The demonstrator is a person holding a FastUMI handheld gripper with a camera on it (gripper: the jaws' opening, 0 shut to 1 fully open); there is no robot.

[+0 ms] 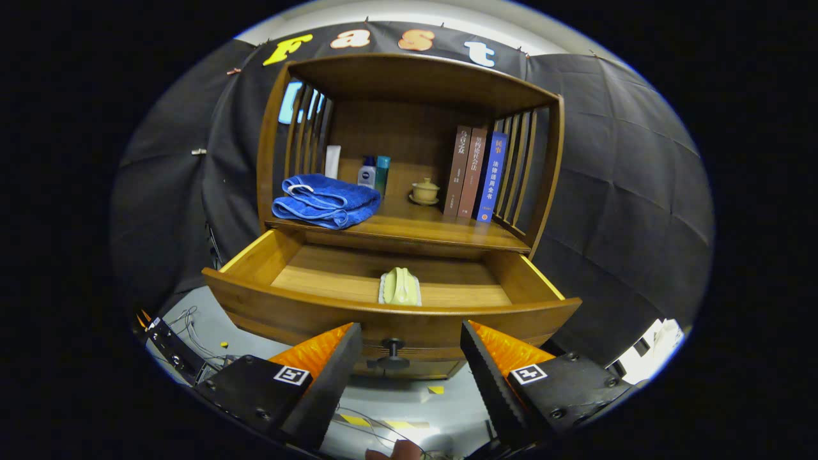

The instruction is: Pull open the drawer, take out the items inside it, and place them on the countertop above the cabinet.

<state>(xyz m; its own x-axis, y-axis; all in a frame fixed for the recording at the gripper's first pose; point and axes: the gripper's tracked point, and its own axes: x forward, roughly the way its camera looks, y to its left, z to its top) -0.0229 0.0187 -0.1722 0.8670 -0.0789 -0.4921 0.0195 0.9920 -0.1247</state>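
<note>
Open hand-held gripper (409, 358) faces wooden cabinet's (409, 83) pulled-out drawer (390, 316).

Drawer (332, 300) and cabinet (409, 96) beyond the spread fingers of the gripper (409, 358): varnished wood, smooth with a soft sheen, visible grain; the knob (392, 351) between the fingers looks dark matt metal or wood, can't tell which. Pale yellow-green item (401, 286) in the drawer just ahead looks glossy, like glazed ceramic or plastic, on a whitish base. On the countertop (422, 227): towel (324, 201) is fluffy terry cloth, bottles (374, 171) smooth plastic, small lidded cup (425, 190) glazed ceramic, books (476, 172) paper with slightly shiny covers; floor (409, 402) under the fingers smooth and matt.
</note>
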